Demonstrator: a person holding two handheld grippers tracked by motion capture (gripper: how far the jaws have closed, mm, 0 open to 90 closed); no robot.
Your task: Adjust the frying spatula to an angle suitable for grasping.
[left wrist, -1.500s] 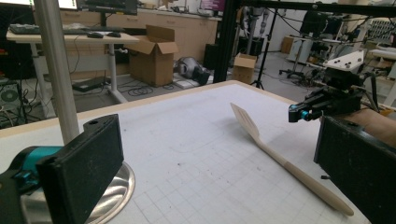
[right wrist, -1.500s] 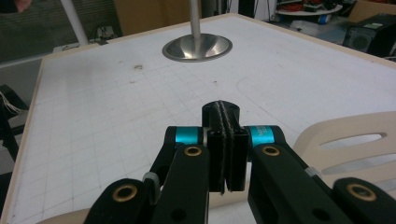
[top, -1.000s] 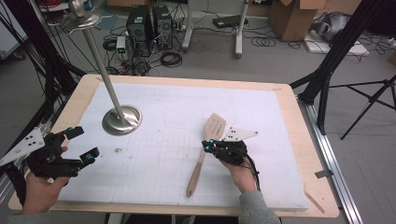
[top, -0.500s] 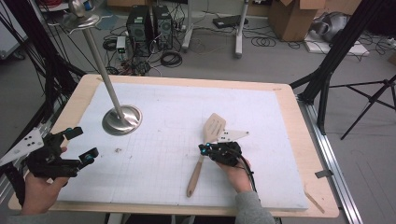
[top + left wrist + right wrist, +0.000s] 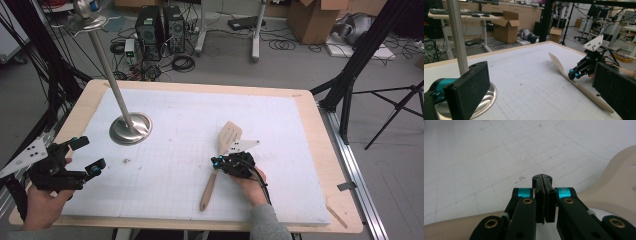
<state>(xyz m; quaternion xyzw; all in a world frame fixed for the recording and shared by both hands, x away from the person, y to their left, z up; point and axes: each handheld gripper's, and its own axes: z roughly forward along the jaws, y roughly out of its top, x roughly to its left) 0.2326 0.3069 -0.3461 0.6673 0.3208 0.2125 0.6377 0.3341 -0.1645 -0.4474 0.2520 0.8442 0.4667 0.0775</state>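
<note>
Spatula [image 5: 220, 161]: wooden, flat on the white counter [image 5: 300, 200], blade pointing away from the person, handle toward the near edge. Right tongs [image 5: 218, 163] are pressed together, empty, over the handle's upper part; contact cannot be confirmed. Against the earlier frames they have sunk slightly onto the handle, jaws unchanged. Judged: no grasp yet; they must spread first. Left tongs [image 5: 82, 154] spread, idle near the steel stand [image 5: 130, 127].

A lab: cardboard boxes [image 5: 314, 19], computer towers [image 5: 159, 29], floor cables [image 5: 182, 62], tripods [image 5: 395, 107].
</note>
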